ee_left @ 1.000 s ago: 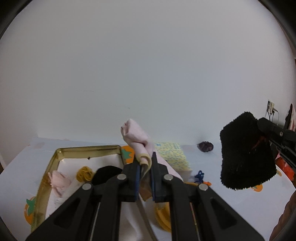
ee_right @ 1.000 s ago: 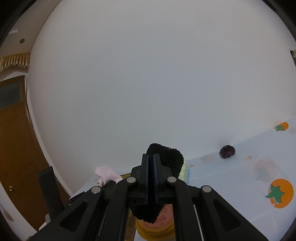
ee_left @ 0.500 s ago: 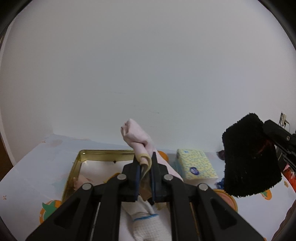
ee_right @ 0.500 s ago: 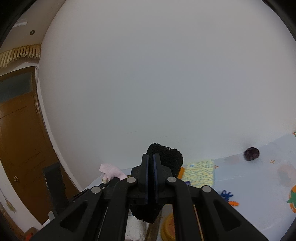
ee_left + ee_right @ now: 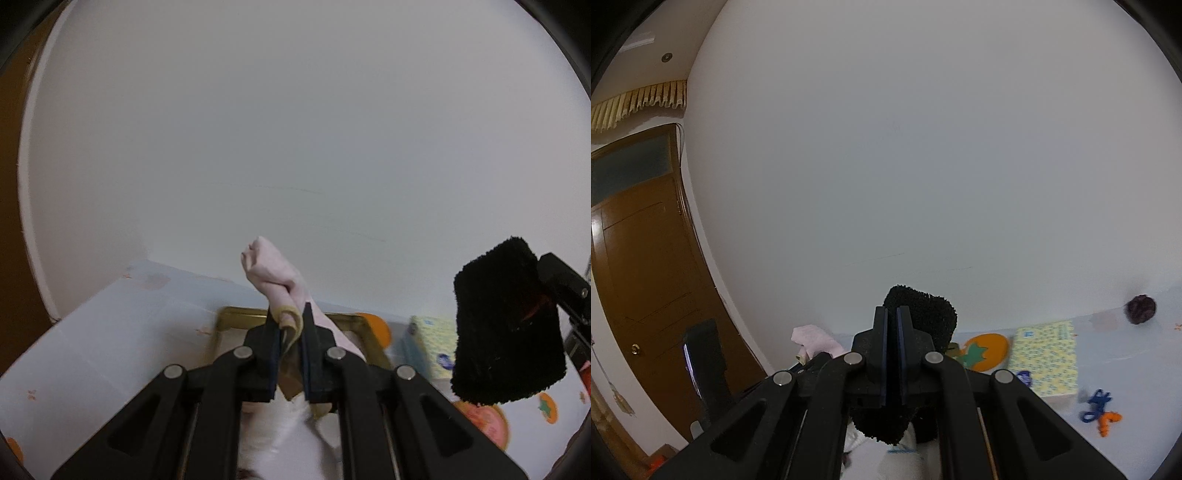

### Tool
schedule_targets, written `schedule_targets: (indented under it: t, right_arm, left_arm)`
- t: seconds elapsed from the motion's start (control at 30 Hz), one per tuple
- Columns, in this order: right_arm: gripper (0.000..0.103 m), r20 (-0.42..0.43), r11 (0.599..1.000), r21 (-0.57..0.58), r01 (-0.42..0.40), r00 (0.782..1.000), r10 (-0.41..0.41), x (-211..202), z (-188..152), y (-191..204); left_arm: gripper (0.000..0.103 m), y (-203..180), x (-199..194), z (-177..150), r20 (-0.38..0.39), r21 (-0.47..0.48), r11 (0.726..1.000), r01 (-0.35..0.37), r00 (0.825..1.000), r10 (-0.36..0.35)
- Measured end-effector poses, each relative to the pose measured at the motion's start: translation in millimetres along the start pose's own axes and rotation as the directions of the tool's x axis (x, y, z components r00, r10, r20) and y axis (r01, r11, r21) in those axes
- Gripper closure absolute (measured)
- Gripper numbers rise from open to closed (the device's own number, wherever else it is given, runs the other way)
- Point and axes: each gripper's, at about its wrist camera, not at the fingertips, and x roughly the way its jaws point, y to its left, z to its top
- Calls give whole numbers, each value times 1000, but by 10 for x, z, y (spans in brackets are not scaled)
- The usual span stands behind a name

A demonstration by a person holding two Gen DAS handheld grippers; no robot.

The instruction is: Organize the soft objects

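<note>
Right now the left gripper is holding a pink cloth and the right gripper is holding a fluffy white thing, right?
Almost. The fluffy thing in the right gripper is black, not white; the left wrist view shows it plainly, pinched at its side. The rest is right: the left gripper is shut on the pink cloth.

No text, label, brand or number can be read in either view. The yellow patterned pack (image 5: 1047,356) carries a small blue mark on its near end, seen from both wrists, but it is too small and blurred to make out any letters. The tablecloth (image 5: 1126,369) shows only printed orange fruit pictures, with no words on them.
</note>
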Motion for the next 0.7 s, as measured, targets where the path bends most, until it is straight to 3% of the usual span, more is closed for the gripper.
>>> schedule_targets:
  t: [0.4, 0.7]
  right_arm:
    - [97, -62, 999, 33, -23, 998, 25, 767, -131, -195]
    - [97, -104, 1000, 11, 3, 995, -2, 1154, -251, -275]
  left_arm:
    - [96, 51, 232, -29, -78, 13, 999, -42, 996, 43]
    - [96, -10, 349, -65, -146, 36, 997, -63, 987, 67]
